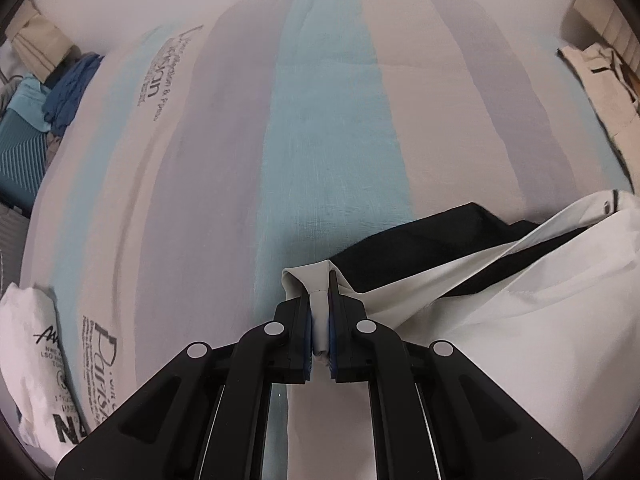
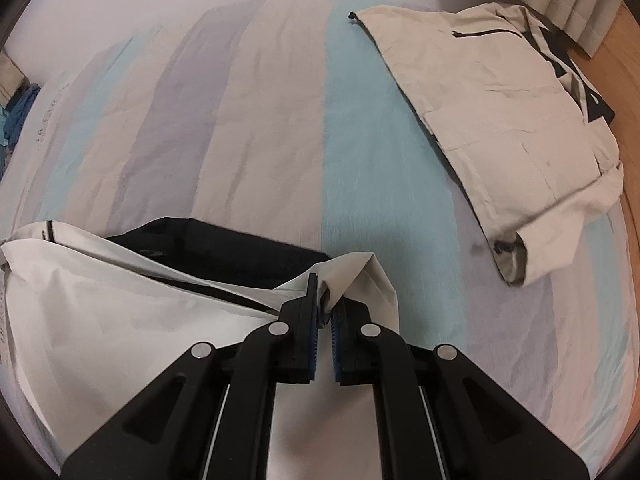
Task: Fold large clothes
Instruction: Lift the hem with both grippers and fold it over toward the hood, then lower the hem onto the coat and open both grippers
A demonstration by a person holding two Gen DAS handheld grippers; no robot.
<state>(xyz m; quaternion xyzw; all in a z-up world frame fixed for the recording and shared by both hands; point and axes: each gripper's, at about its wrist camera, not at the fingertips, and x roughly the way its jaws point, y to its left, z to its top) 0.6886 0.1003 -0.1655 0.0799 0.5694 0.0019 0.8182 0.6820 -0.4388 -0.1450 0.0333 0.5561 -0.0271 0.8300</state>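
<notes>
**Both tongs pinch one edge of the white garment, its span running from hand to hand**

The left gripper [image 1: 320,320] is closed narrow on a bunched corner of the white garment [image 1: 500,340], a fold of pale cloth squeezed between its blue pads. The right gripper [image 2: 325,312] is closed just as narrowly on the opposite corner of the same garment [image 2: 100,300]. Each points steeply down at the striped bed sheet [image 1: 328,120].

The relation that matters is the line between the two hands. From the left gripper the cloth runs off to the right; from the right gripper it runs off to the left. So the held edge stretches between them, its long axis crossways, with the black inner lining [image 2: 240,252] showing just ahead of it and the body of the garment sagging below and behind. Neither hand is nearer: each has its own corner.

Clear striped sheet lies ahead of both grippers. A folded beige jacket [image 2: 500,128] rests well apart to the right, and a printed white garment [image 1: 36,360] lies at the bed's left edge. Judging by this, the next move is likely to carry the edge forward evenly, both hands level, so the fold lands square.
</notes>
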